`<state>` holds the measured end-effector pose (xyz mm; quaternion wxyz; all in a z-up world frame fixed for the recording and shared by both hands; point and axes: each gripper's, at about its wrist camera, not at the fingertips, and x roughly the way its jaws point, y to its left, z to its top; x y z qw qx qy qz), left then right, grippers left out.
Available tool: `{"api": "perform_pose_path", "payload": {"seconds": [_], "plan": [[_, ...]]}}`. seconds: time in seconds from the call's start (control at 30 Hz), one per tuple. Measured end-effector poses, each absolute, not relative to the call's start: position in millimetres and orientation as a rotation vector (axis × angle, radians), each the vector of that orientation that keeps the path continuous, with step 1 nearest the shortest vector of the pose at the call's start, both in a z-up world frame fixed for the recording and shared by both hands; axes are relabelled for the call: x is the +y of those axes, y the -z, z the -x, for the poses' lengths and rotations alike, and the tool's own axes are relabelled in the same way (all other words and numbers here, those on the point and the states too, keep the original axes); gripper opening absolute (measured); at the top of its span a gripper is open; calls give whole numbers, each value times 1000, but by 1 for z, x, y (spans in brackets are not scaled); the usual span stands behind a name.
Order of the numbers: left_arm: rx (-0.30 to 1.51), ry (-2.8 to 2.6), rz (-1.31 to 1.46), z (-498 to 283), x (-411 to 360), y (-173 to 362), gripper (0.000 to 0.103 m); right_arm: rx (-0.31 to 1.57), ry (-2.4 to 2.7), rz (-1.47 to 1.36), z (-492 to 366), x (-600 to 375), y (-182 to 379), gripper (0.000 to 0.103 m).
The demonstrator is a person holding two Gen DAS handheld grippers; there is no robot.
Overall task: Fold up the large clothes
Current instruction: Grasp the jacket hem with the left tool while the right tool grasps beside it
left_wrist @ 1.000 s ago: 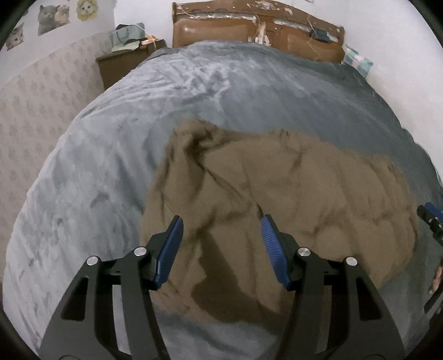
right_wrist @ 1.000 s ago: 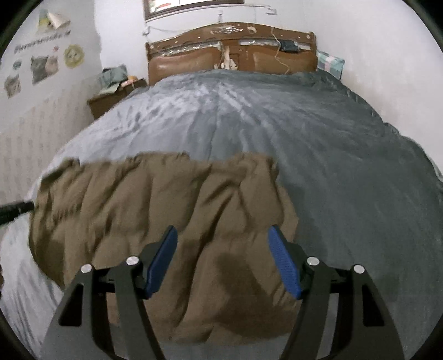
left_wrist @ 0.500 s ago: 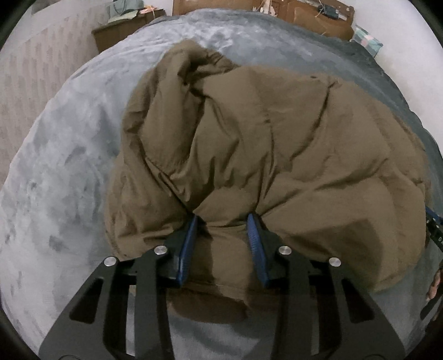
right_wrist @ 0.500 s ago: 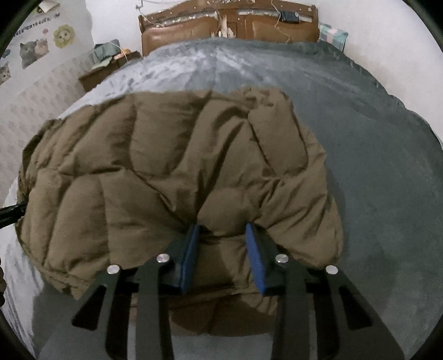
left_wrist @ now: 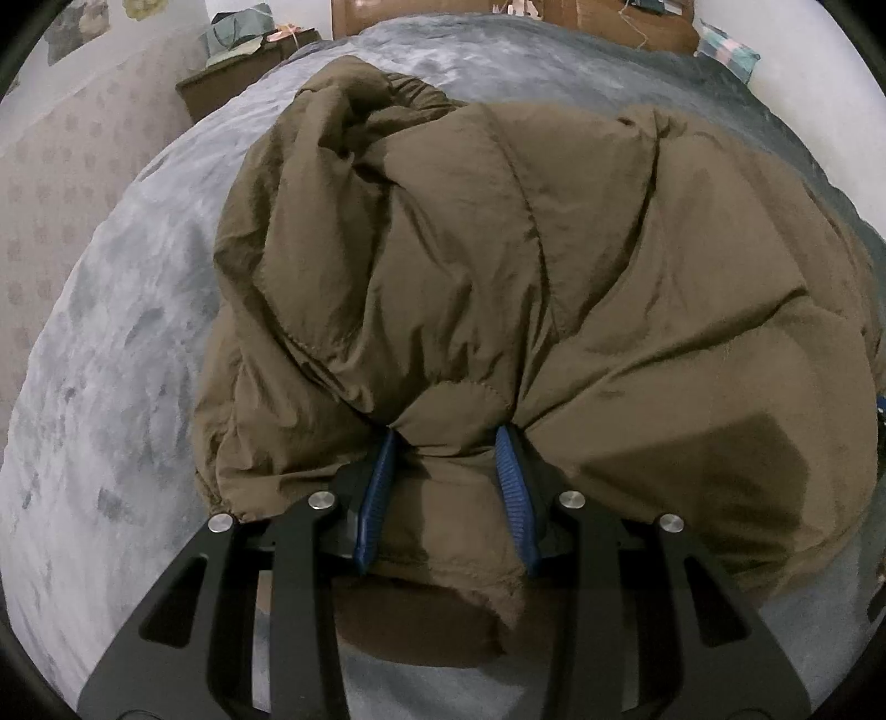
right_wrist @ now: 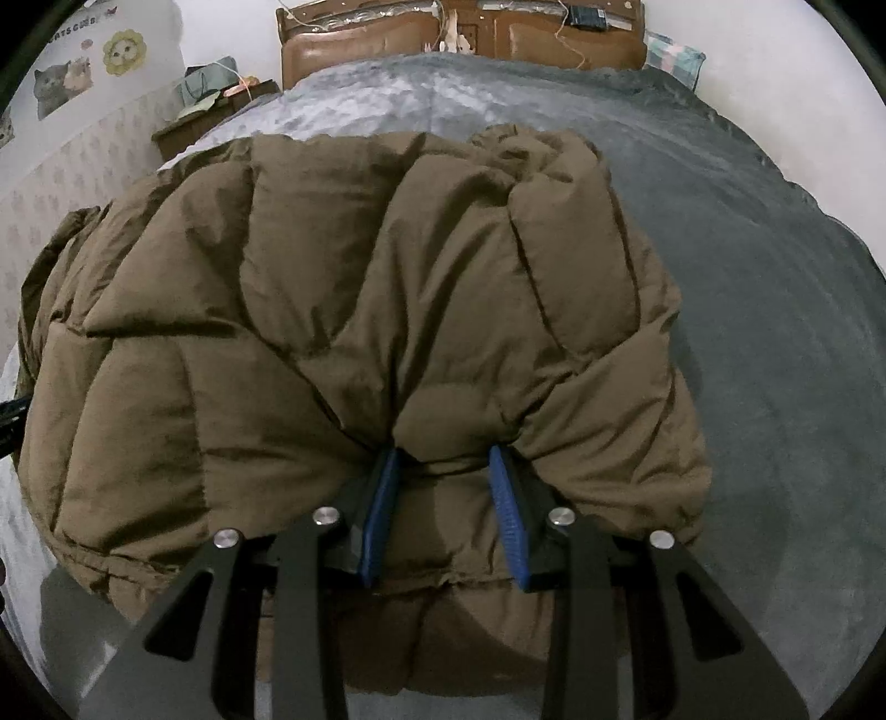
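You had the puffy brown quilted jacket [left_wrist: 554,266] lying on the grey plush bedspread [left_wrist: 111,343], long axis running nine to three. Your left gripper [left_wrist: 448,443] and right gripper [right_wrist: 443,459] each pinched its six-o'clock hem, jaws part-closed on fabric.

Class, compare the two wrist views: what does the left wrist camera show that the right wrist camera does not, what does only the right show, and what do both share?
Only the left wrist view: the left gripper clamped on the brown puffer jacket near its bunched, rumpled end.

Only the right wrist view: the right gripper gripping the jacket's hem, and the cat stickers seen clearly.

Both: the jacket, the grey bedspread, the wooden headboard and the bedside table.
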<state>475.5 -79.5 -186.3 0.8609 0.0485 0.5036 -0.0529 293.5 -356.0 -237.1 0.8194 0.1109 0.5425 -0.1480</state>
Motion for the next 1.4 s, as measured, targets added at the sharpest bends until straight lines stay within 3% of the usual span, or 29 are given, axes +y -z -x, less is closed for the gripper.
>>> {"api": "perform_pose_path", "payload": {"seconds": [0.83, 1.0, 1.2, 1.4], "plan": [[1071, 126, -122, -487, -78, 193, 38, 1179, 306, -220, -297, -355, 244, 34], [1092, 132, -103, -486, -70, 180, 38, 1192, 299, -229, -298, -359, 226, 34], [1026, 125, -116, -460, -44, 150, 38, 1069, 257, -235, -270, -365, 178, 34], [1051, 69, -101, -459, -13, 161, 37, 1093, 311, -222, -251, -378, 186, 34]]}}
